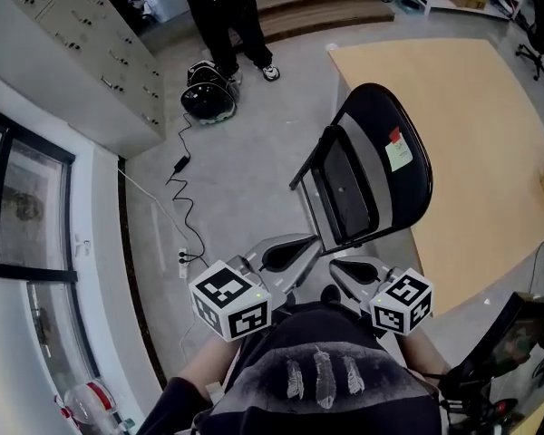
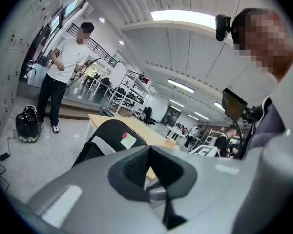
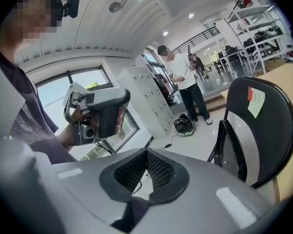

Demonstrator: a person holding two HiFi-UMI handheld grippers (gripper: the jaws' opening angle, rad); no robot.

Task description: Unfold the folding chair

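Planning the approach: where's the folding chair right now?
Head view, centre-right: the folding chair stands folded beside the left edge of the wooden table, just beyond the left gripper and right gripper.

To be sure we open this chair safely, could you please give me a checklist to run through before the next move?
1. Chair standing upright and folded flat: ok.
2. Left gripper open, ready to grab: not ok, shut and empty.
3. Right gripper open, ready to grab: not ok, shut and empty.
4. Floor on the seat side free for swinging open: ok; the cable lies farther off.
5. Gap between chair and table: cannot tell.
6. Bystander well away: ok.
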